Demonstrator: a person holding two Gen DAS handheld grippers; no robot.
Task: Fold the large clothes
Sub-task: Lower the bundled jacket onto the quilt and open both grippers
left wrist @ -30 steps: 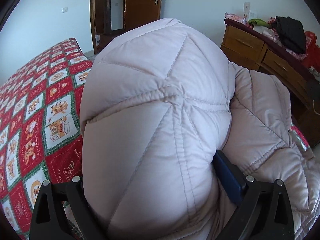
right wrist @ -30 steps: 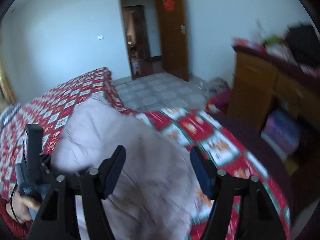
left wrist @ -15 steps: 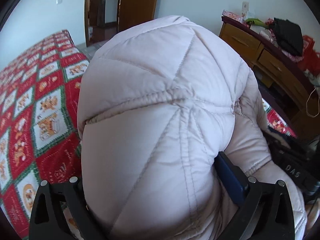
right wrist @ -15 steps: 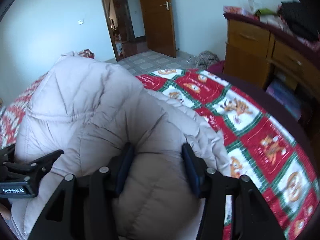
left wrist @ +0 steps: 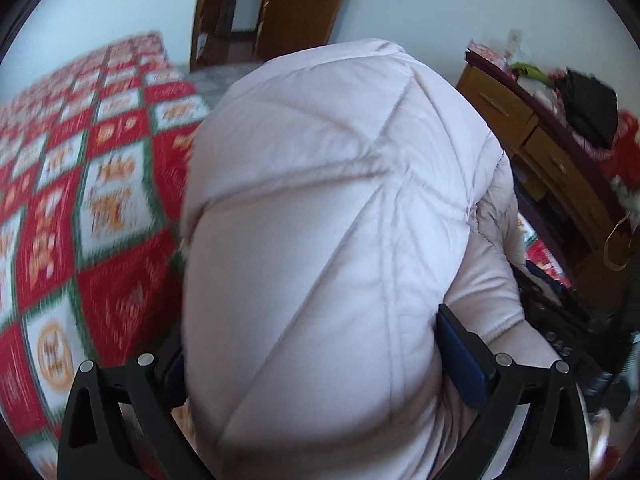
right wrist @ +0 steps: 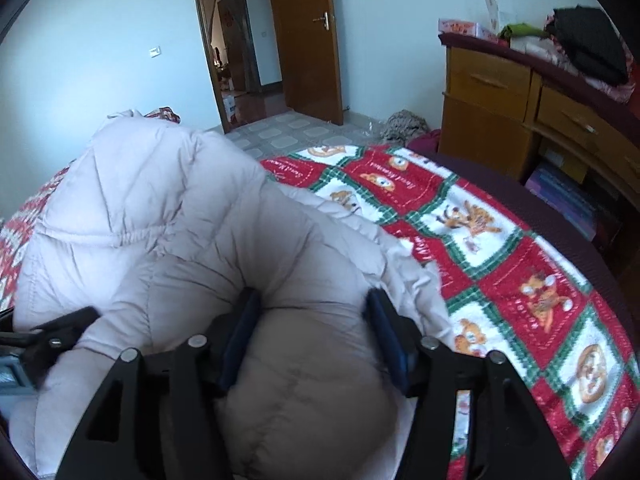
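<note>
Jacket (right wrist: 200, 240) between hand-held gripper (right wrist: 312, 336) fingers

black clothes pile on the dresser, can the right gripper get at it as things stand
Probably not. The right gripper is shut on a thick fold of the puffy jacket, and the black clothes sit on the dresser, beyond the bed.

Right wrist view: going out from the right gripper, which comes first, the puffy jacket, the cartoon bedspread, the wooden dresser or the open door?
1. Puffy jacket: bunched between the right gripper fingers.
2. Bedspread: under the jacket, spreading rightward.
3. Wooden dresser: past the bed's edge, on the right.
4. Open door: at the far wall, centre.
</note>
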